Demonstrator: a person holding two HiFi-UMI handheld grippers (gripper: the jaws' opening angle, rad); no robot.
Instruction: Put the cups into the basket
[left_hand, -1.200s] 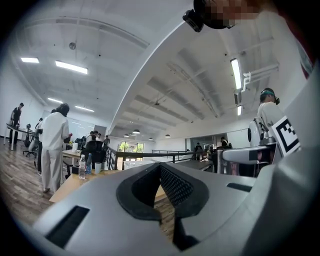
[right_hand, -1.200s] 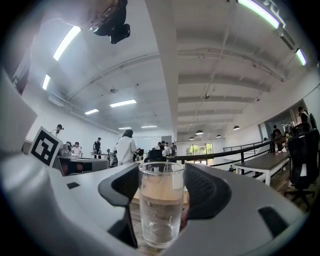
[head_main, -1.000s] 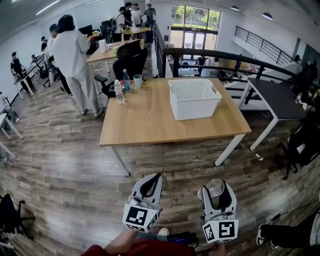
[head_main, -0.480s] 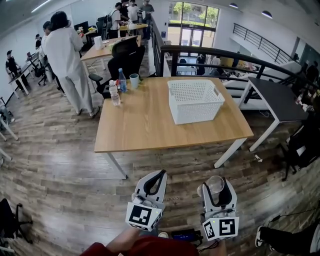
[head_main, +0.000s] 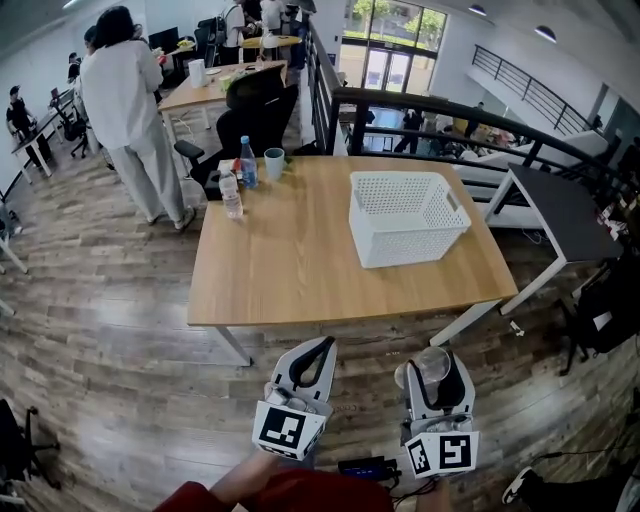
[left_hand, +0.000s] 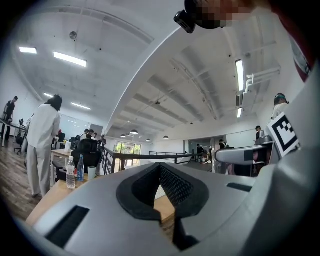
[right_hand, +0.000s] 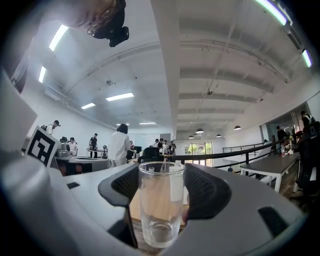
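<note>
Your right gripper is clamping the clear glass cup upright between its fingers. Your left gripper is holding its fingers together, nothing between them. The white basket is sitting on the table, well ahead of both sets of fingertips.

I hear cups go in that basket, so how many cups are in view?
2. A clear glass cup is held in the right gripper; a pale green cup stands at the wooden table's far left corner beside two bottles. Distant desks are too small to judge.
</note>
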